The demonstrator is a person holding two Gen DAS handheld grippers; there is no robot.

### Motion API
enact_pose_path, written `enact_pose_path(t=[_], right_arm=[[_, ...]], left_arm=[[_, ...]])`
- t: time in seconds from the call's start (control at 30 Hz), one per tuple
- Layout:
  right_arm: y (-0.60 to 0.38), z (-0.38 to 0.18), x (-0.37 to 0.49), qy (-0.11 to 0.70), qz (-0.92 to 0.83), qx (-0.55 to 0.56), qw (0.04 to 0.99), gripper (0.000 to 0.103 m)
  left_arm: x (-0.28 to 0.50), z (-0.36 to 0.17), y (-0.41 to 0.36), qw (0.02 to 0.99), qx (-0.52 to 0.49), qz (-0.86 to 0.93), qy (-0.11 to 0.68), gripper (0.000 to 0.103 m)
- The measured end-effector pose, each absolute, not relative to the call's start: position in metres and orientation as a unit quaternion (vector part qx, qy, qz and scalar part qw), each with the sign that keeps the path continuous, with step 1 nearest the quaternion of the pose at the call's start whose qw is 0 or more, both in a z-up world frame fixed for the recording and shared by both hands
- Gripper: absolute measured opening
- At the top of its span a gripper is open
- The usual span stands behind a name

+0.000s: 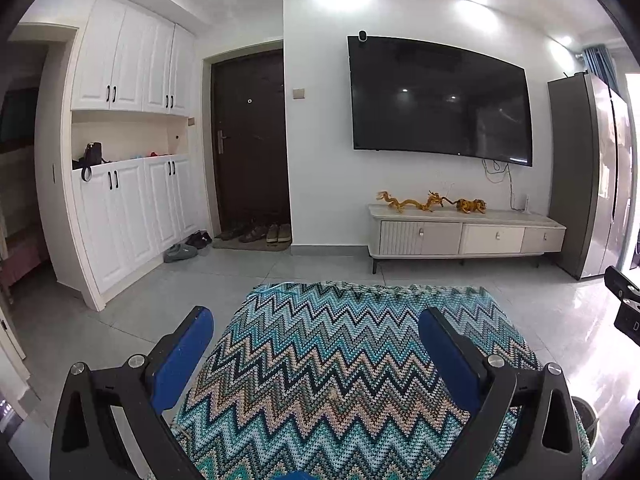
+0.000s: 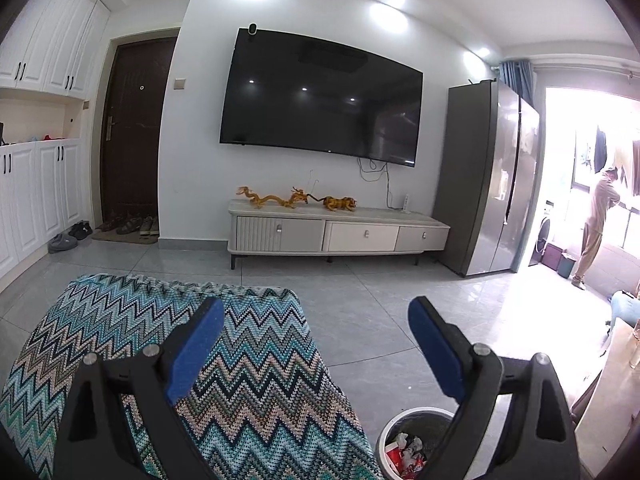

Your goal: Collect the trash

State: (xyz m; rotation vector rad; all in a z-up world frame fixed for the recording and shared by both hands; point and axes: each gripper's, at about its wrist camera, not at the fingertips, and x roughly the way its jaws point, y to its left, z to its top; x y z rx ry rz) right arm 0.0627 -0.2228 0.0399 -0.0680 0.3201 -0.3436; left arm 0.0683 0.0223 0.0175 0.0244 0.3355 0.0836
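Both my left fingers and my right fingers stand spread wide and hold nothing. The round white waste bin, holding red and white crumpled wrappers, stands on the grey tiled floor just beside the right edge of the table draped in a blue zigzag knitted cloth. I see no loose trash on the cloth. Judgement: scan the floor before reaching, then release directly above the bin's rim.

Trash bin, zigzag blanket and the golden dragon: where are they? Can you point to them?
trash bin [image 2: 385,436]: right wrist view, on its white rim at the left.
zigzag blanket [image 1: 328,360]: left wrist view, on the middle of its top.
golden dragon [image 2: 266,199]: right wrist view, on its body.
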Motion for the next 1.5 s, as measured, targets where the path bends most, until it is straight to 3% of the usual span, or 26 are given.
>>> enact_pose_path(t=[1.5], right_arm=[[-0.225, 0.051, 0.02, 0.131, -0.139, -0.001, 0.982, 0.095]], left_arm=[[0.034, 0.031, 0.01, 0.988, 0.017, 0.029, 0.151, 0.103]])
